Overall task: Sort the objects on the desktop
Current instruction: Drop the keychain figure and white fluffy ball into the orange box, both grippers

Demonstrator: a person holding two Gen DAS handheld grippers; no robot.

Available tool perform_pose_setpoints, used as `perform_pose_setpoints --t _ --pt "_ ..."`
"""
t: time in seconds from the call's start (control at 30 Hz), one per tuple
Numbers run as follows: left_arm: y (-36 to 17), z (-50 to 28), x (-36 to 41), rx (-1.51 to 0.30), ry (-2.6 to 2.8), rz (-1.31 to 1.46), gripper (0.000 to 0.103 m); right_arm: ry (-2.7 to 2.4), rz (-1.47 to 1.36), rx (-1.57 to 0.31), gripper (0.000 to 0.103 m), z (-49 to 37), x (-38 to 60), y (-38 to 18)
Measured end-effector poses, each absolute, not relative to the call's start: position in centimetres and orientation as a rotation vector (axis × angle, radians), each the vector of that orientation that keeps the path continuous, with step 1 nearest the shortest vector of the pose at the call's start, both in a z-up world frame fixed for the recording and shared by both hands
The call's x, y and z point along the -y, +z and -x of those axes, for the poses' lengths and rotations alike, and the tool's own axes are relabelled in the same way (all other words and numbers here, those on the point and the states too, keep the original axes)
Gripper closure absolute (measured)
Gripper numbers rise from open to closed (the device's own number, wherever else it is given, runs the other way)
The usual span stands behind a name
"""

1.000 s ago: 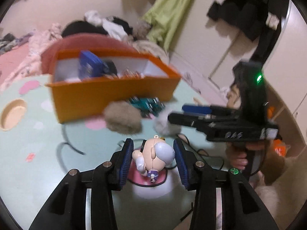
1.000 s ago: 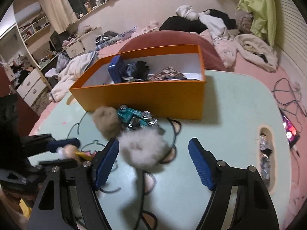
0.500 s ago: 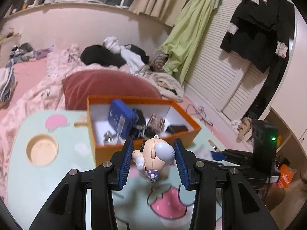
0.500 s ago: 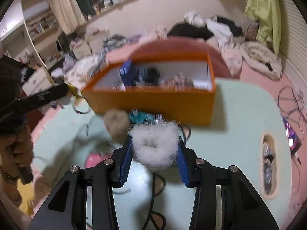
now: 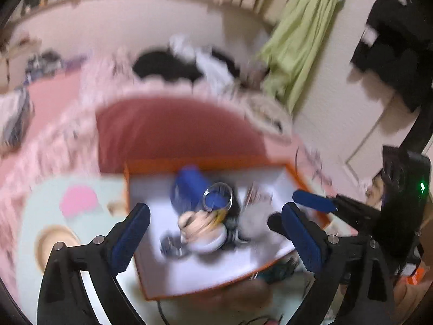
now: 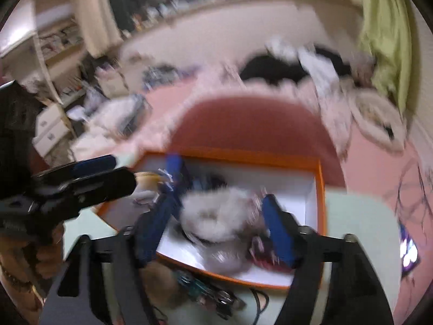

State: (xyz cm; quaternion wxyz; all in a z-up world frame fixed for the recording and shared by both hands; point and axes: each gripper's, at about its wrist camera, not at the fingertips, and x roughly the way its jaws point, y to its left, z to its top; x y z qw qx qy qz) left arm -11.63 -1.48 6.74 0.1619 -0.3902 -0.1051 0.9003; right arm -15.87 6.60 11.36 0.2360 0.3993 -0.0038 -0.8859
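Both views are blurred by motion. An orange box [image 5: 205, 288] with a white inside stands on the pale green table, also in the right wrist view [image 6: 320, 178]. My left gripper [image 5: 213, 233] is open above the box; the small doll figure [image 5: 203, 227] lies loose in the box below it, beside a blue case [image 5: 189, 187]. My right gripper [image 6: 219, 227] is over the box with the white fluffy ring [image 6: 216, 216] between its pads; the jaws look slightly spread, and I cannot tell whether they still grip it. The right gripper also shows in the left wrist view [image 5: 314, 203].
A beige fluffy ball [image 6: 159, 276] and a teal toy car [image 6: 197, 289] lie on the table in front of the box. A dark red cushion [image 5: 173, 130] and a cluttered pink bed are behind it. A round hole [image 5: 54, 243] is in the table at left.
Both grippers moved forward over the orange box. The left gripper opened and let the doll figure drop into the box. The right gripper carried the white fluffy ring over the box.
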Motion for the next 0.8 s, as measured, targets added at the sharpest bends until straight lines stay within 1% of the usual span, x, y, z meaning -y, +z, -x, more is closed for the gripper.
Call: perform_pose_setpoints --t 0.03,0.07,0.1,0.13,0.17,0.43,0.5,0.53,0.6,0.67,0.73,0.8 --pt "6.4 10.9 0.9 0.21 2.618 1.04 0.006 -2.437 -1.137 -0.036 0.031 15.9 -6.5 10.1" --pt "6.2 10.4 0.3 0.113 2.662 1.005 0.006 -2.491 -1.063 -0.139 0.03 15.2 -6.1 9.8" --pt "5.9 10.3 0.3 0.117 2.662 1.001 0.006 -2.522 -0.997 -0.143 0.03 14.7 -6.3 9.5" --pt "5.9 10.3 0.6 0.149 2.664 0.989 0.006 -2.524 -0.99 -0.126 0.029 14.7 -6.5 9.1" --pt "5.9 10.3 0.7 0.159 2.666 0.984 0.006 -2.503 -1.017 -0.062 0.029 15.0 -7.0 8.7" --pt "6.1 9.6 0.8 0.156 2.682 0.949 0.006 -2.505 -0.988 -0.074 0.029 15.5 -6.9 7.0" --pt "6.6 8.9 1.1 0.188 2.696 0.911 0.006 -2.504 -0.985 -0.029 0.029 15.0 -7.2 7.5" --pt "7.0 8.3 1.2 0.195 2.698 0.878 0.006 -2.506 -0.931 0.009 0.029 14.2 -7.6 8.0" --pt "7.7 7.0 1.2 0.177 2.68 0.85 0.006 -2.522 -0.823 0.015 0.029 11.9 -8.0 10.2" --pt "8.3 5.5 1.0 0.132 2.668 0.849 0.006 -2.523 -0.778 -0.04 0.029 10.6 -7.9 10.9" --pt "8.3 3.9 0.6 0.073 2.66 0.882 0.006 -2.502 -0.81 -0.084 0.029 9.9 -7.7 11.0" --pt "7.6 2.6 0.1 0.042 2.642 0.931 0.006 -2.462 -0.884 -0.073 0.029 9.0 -8.1 10.4"
